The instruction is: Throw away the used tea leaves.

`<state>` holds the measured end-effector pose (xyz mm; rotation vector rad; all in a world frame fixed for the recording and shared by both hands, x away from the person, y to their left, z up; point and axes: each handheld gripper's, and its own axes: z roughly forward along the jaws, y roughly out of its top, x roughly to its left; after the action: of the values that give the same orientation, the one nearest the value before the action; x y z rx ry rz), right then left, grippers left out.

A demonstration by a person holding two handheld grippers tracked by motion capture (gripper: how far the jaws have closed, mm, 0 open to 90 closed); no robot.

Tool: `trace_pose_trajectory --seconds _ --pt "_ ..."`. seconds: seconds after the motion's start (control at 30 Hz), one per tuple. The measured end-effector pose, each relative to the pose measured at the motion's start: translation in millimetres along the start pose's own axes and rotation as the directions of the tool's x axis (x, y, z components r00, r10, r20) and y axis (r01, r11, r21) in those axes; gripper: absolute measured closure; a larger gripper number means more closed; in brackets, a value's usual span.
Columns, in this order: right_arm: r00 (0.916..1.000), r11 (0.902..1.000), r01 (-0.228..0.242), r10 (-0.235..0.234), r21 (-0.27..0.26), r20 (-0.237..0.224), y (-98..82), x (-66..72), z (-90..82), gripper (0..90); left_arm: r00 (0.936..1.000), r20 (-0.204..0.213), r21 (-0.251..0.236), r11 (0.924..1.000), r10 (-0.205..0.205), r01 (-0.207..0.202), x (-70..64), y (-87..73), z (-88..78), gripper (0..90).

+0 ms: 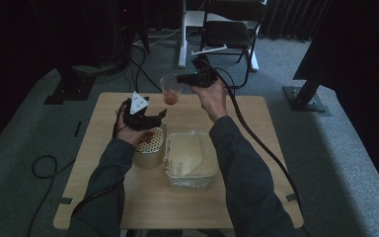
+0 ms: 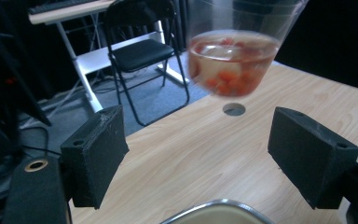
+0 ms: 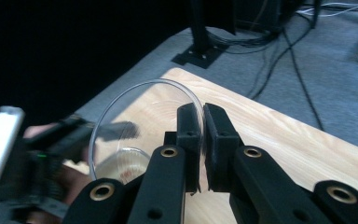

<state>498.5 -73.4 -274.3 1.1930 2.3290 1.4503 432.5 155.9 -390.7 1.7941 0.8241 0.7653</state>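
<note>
Above the table's far edge, upper centre of the high view, the right gripper [image 1: 186,78] pinches the rim of a clear plastic cup [image 1: 170,91] of red bits, up-right of the unclenched left gripper [image 1: 154,118] over a perforated metal tin [image 1: 150,146].

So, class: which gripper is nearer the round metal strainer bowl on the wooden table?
Left. The left gripper hangs open just above the metal strainer bowl; the right gripper is higher and farther back, clamping the clear plastic cup.
</note>
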Motion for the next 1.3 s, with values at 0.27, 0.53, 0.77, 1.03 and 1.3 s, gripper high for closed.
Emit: trace_pose_trajectory --seconds 0.27,0.53,0.77,1.03,1.3 --pt "0.9979 0.9998 -0.004 0.005 0.017 -0.065 5.0 15.5 10.0 86.2 0.999 0.034 -0.008 0.9996 -0.028 0.029 2.7 3.0 7.2 26.3" --pt "0.9948 0.9988 -0.02 0.025 0.044 -0.099 3.9 20.1 18.2 86.2 0.9975 0.05 -0.005 0.9987 -0.05 0.05 5.2 3.1 10.1 34.1" --pt "0.9959 0.9983 -0.022 0.027 0.055 -0.087 2.9 20.3 21.3 86.1 0.9988 0.036 0.023 0.9992 -0.033 0.032 3.7 4.2 11.9 41.0" --pt "0.999 0.9982 0.034 -0.033 0.049 -0.03 1.5 22.5 19.7 77.1 0.9987 0.032 0.018 0.9991 -0.039 0.038 3.3 4.3 9.7 42.8" --pt "0.9974 0.9974 0.071 -0.071 -0.008 0.005 1.3 21.4 10.5 49.0 0.9977 0.004 0.012 0.9976 -0.068 0.068 15.7 0.4 2.1 43.1"
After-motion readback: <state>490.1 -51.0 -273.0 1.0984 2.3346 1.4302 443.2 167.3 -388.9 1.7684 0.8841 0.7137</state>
